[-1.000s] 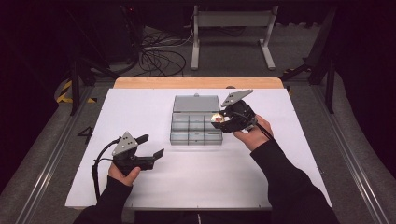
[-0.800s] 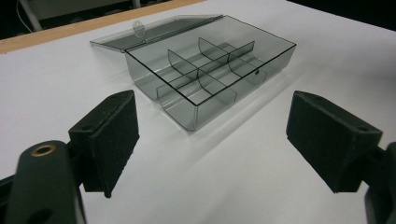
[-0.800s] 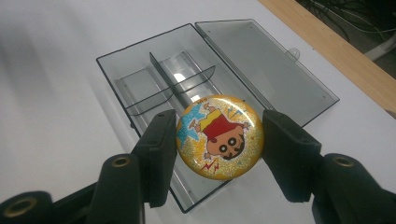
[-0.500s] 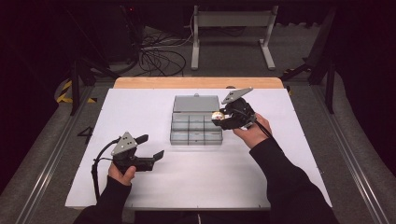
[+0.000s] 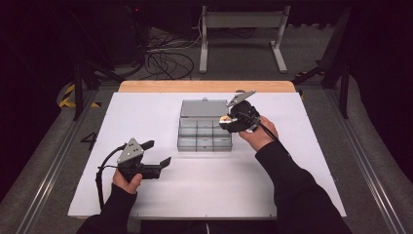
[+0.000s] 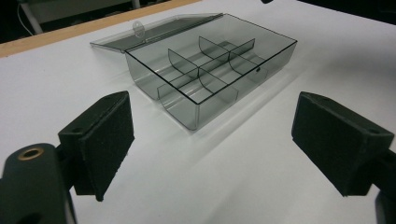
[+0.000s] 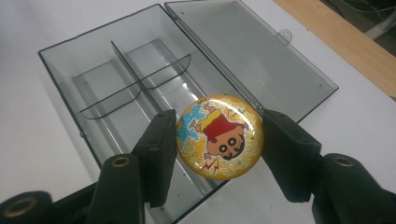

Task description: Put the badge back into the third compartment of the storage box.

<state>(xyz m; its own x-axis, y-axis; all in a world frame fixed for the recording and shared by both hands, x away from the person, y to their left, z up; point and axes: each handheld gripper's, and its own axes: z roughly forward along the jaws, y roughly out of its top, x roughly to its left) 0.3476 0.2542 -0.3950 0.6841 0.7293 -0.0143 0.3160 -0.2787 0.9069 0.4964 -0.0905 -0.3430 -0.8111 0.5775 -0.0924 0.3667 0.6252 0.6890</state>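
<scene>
- High view: the person's right gripper [image 5: 228,122] is hovering over the right edge of the clear divided box [image 5: 204,134], which is sitting open in the middle of the white worktop [image 5: 311,161]. A small round badge [image 5: 225,118] is showing between its fingers, above the box's right-hand compartments, so I judge the coming move to be a short drop into one of them. The left gripper [image 5: 158,155] is resting low on the worktop, well apart from the box, which lies ahead of it and to its right; its fingers are spread wide with nothing between them. The right hand is plainly the nearer one.
- Left gripper view: the two black fingers [image 6: 100,140] are standing far apart, having just been opening a little, and nothing is lying between them. The box [image 6: 210,70] is sitting ahead with its long side running away to the right, its lid [image 6: 154,30] lying flat behind it.
- Right gripper view: the fingers [image 7: 159,154] are pressing on the two sides of the glittery yellow cartoon badge [image 7: 219,135], about half open, gripping it by its rim with its face up toward the camera. Directly beneath it are lying the box's compartments [image 7: 140,84], the curved dividers farther off, the open lid [image 7: 261,51] to the right.
</scene>
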